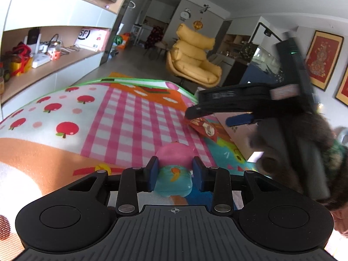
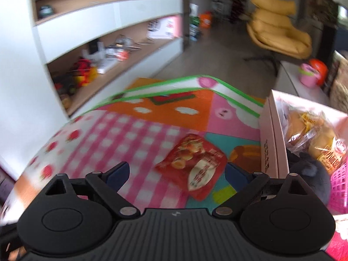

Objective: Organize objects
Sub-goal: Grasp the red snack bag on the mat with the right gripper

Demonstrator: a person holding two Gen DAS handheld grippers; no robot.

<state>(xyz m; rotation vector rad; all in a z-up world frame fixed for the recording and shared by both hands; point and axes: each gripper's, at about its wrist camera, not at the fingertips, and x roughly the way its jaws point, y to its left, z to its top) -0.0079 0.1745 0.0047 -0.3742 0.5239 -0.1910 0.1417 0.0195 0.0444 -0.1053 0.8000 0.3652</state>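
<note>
Pink-and-teal toy (image 1: 174,169) is clamped between the left gripper (image 1: 175,173) pads, lifted off the play mat (image 1: 121,117), pink dome end pointing forward. Red snack packet (image 2: 192,164) lies flat on the mat, just beside the pink box (image 2: 268,143) that already has bagged buns (image 2: 308,130) and a dark plush toy (image 2: 308,174) in it. Right gripper (image 2: 177,171) hovers over the packet, jaws wide apart, nothing in them; from the left wrist view its upper finger (image 1: 195,112) sits right at the packet's far corner. Step in hand, as I read it: left is carrying the toy, right is lining up a grab on the packet. Next move for right: drop down, get one pad under or across a packet edge, close. Packet is thin and flat on soft mat, so a pinch could slip. Right view is motion-blurred, so exact clearance above the packet is unclear.
</note>
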